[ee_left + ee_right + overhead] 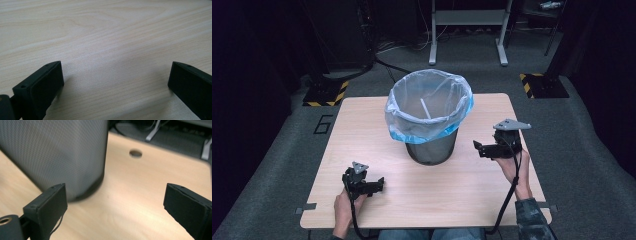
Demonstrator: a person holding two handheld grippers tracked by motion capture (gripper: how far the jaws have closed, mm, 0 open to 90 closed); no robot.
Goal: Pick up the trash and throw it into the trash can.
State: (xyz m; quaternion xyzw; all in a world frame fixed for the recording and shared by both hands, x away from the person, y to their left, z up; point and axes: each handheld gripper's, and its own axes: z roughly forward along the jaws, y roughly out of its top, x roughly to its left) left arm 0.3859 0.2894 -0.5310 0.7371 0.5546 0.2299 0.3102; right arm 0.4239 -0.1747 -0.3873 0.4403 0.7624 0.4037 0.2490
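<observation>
A grey mesh waste bin point(431, 146) stands in the middle of the light wooden table point(357, 135). A translucent blue-white bag point(412, 122) lines it and folds over its rim. Something thin and white point(425, 107) lies inside. My left gripper point(381, 183) sits low at the table's front left, open, and its jaws point(116, 75) have bare wood between them. My right gripper point(477, 148) is to the right of the bin, jaws pointing left at it, open and empty. In the right gripper view point(115, 197) the bin's mesh wall point(57, 152) rises just beyond the left jaw.
A round cable hole point(135, 153) is in the tabletop beyond the bin. On the carpet behind the table stand a metal desk frame point(467, 20) and two yellow-black striped bases point(326, 93) point(543, 85). The table's right edge is close to my right hand.
</observation>
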